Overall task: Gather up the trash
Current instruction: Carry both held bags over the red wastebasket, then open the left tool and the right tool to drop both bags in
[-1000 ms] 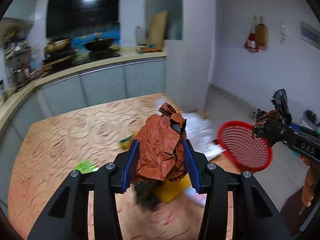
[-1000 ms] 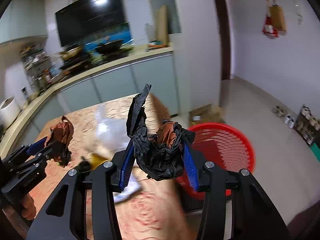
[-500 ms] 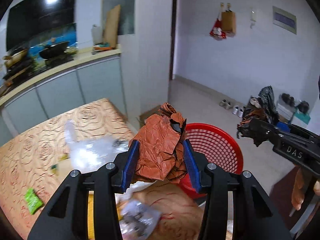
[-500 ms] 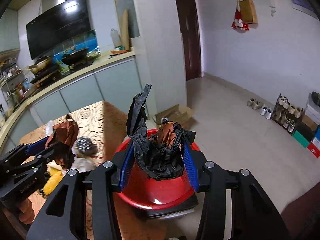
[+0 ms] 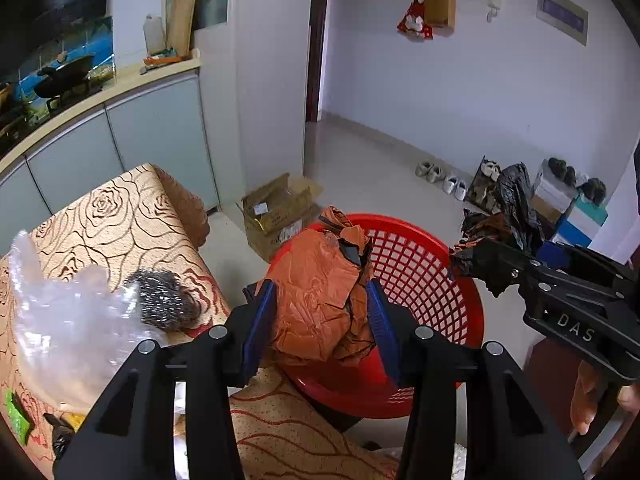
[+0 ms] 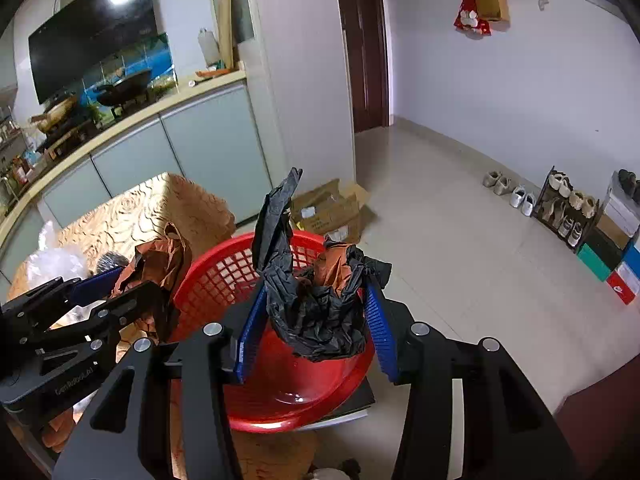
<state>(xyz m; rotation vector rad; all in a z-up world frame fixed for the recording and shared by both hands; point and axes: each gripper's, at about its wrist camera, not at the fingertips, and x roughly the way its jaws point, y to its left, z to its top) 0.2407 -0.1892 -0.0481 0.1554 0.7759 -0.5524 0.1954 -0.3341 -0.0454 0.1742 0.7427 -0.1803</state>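
A kitchen opens onto a pale tiled floor [image 6: 460,240], with grey cabinets along one wall and a dark door beyond. In the foreground stands a counter [image 5: 132,220] covered in a tan rose-patterned cloth, and just past its edge sits a red mesh basket [image 5: 420,276], apparently empty. A cardboard box [image 5: 276,212] lies open on the floor behind the basket, and shoes line the far wall.

The left tool [image 5: 320,320] is closed on a crumpled orange-brown wrapper [image 5: 320,300], its blue pads pressing both sides, and holds it above the near rim of the basket. The right tool [image 6: 316,320] is likewise clamped on a wad of black plastic bag [image 6: 316,316] with a scrap of orange paper bundled inside; one black strip sticks upward. This wad hangs over the basket's red bowl.

On the counter lie a clear plastic bag [image 5: 68,320], a grey mesh-patterned item [image 5: 164,296] beside it, and a small green packet [image 5: 18,420] near the edge.
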